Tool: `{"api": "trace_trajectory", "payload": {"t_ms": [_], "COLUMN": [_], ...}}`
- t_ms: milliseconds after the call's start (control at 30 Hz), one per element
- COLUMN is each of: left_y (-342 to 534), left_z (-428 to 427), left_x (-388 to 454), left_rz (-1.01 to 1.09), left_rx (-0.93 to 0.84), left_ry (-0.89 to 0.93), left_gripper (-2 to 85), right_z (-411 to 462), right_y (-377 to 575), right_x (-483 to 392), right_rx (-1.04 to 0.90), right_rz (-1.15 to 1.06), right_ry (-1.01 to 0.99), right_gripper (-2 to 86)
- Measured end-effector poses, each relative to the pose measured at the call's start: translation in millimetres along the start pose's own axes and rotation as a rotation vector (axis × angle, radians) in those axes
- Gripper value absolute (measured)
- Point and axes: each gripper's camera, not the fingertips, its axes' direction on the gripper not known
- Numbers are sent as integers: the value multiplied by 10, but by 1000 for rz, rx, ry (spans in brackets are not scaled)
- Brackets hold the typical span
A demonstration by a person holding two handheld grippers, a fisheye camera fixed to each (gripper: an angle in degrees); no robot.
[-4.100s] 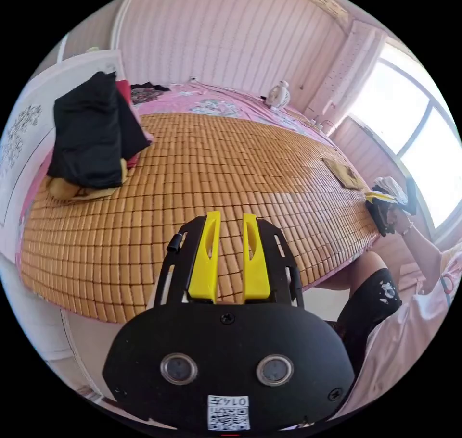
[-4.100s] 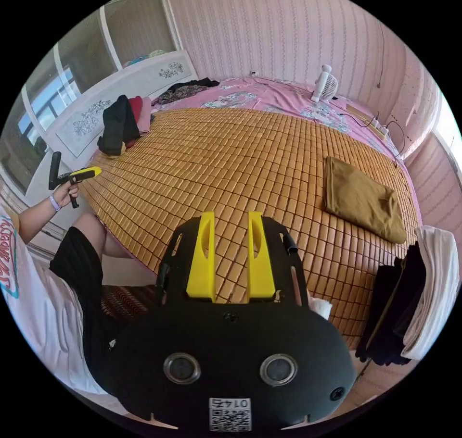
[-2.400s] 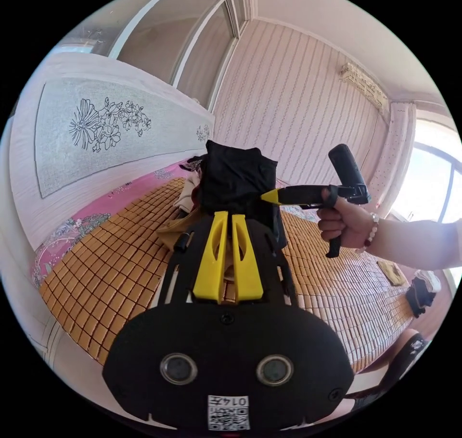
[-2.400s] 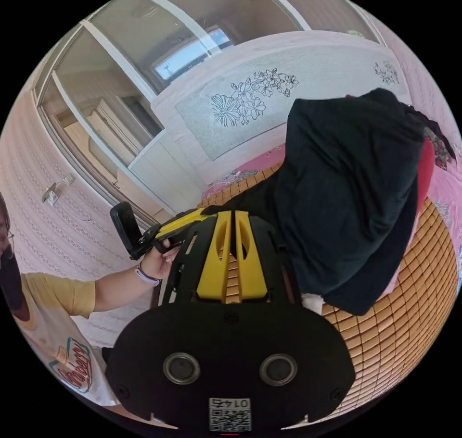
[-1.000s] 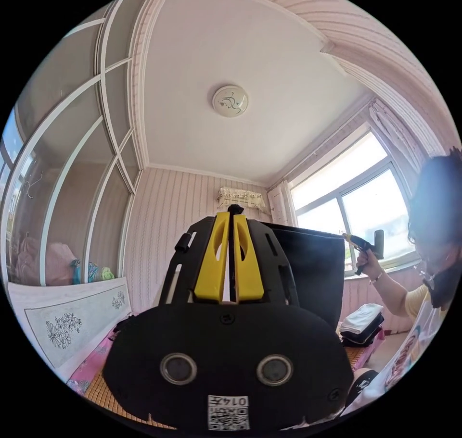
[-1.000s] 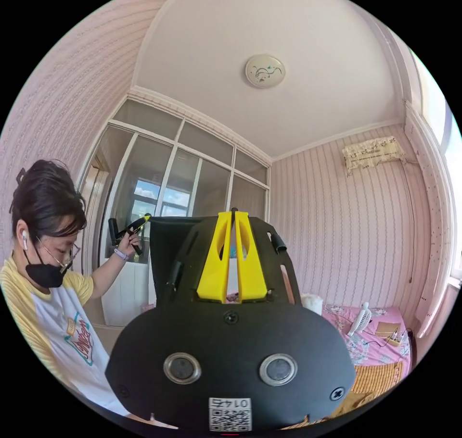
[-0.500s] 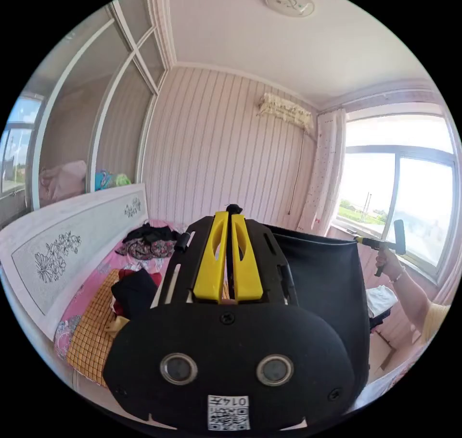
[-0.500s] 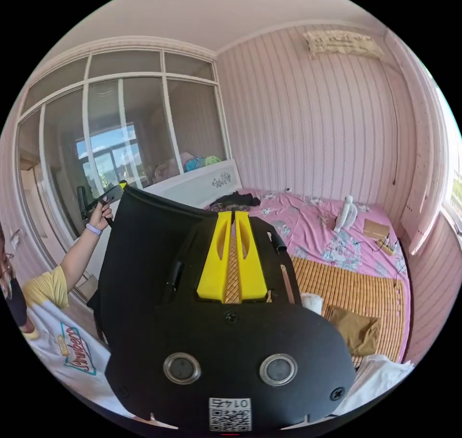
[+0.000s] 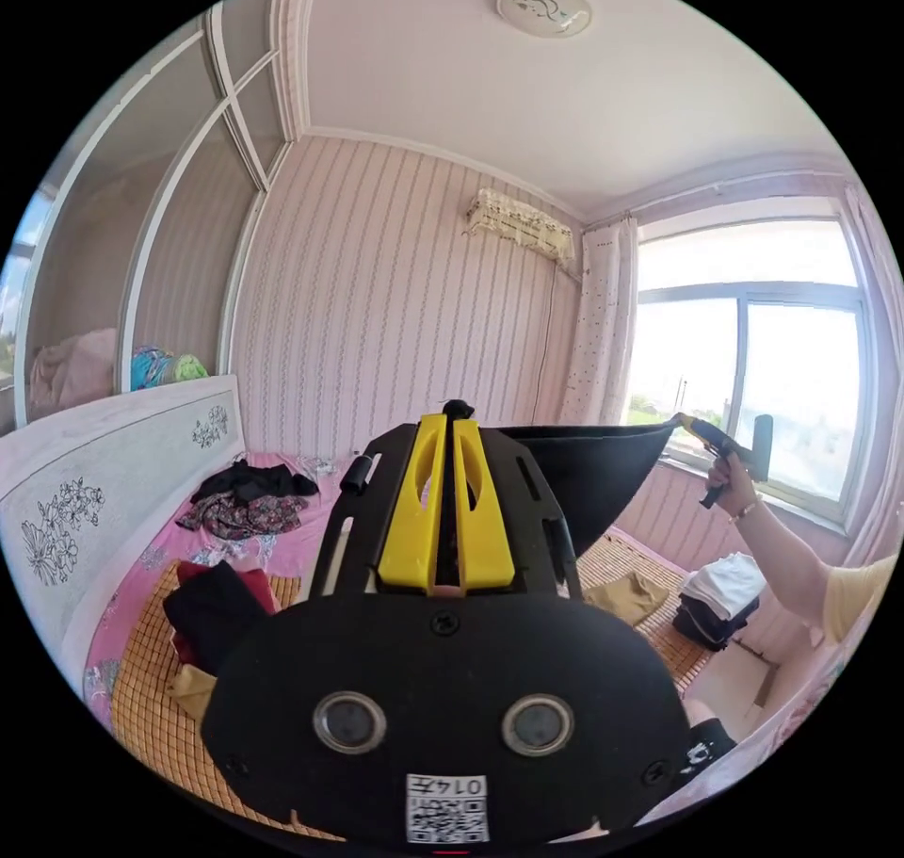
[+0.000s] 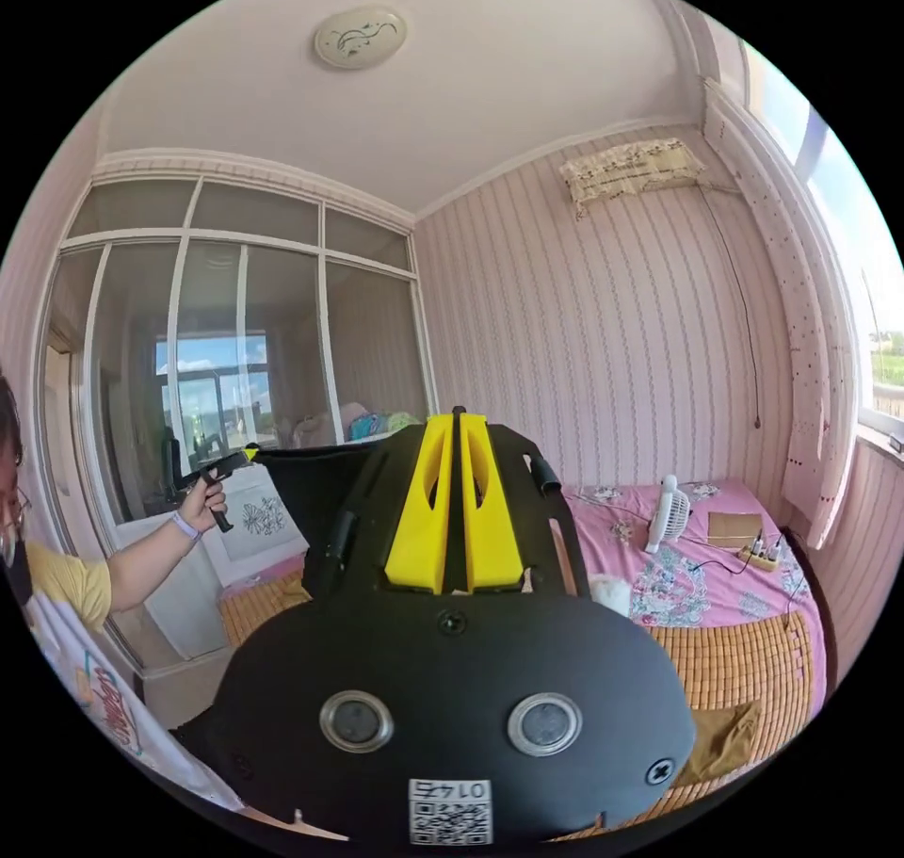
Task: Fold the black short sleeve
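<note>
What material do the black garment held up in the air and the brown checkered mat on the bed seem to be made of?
The black garment looks like thin, matte knit fabric, probably cotton or a blend: it stretches taut between the grippers without shine. The brown checkered mat looks like small bamboo or wooden tiles joined in a grid, with a slight sheen; which of the two, I cannot tell.

- The black short sleeve (image 9: 593,481) is mostly hidden behind the left gripper (image 9: 446,425)
- The folded brown cloth (image 10: 720,740) is cut off by the picture's edge
- The person's sleeve (image 9: 852,594) runs off the edge
</note>
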Motion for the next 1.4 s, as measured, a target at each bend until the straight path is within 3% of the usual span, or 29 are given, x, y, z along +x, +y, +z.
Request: {"api": "trace_trajectory", "payload": {"t_ms": [167,433,700,800,1000,1167,1300,1400], "left_y": [1230,2800,3356,3427,3461,3451,3435,3460], "left_z": [559,1230,1490,1547,1584,1692,1882,2070], "left_x": [-194,-555,-665,-734,-870,-925,-866,-826], "left_rz": [-38,-289,-348,-387,-424,-442,-382,-326], "left_rx": [-337,-693,-926,-978,-1064,-1030,-1042,-1096], "left_ry": [12,12,26,33,-11,-50,-63,-106], "left_gripper": [-10,-10,-7,-1,37,48,50,54], "right_z": [207,765,1021,1096,1303,1644,1743,1800], "right_y": [1204,3024,3552,3584,3495,3621,3492,3443], "right_x": [153,640,780,786,799,692,455,343], "right_rx": [-279,-748,-1039,-1155,-1136,-1210,-1186,-1150], "right_rz": [53,407,533,484,525,531,324,240], "right_ry": [62,88,89,229,171,115,196,114], "right_gripper": [5,6,9,12,55,83,64,61]}}
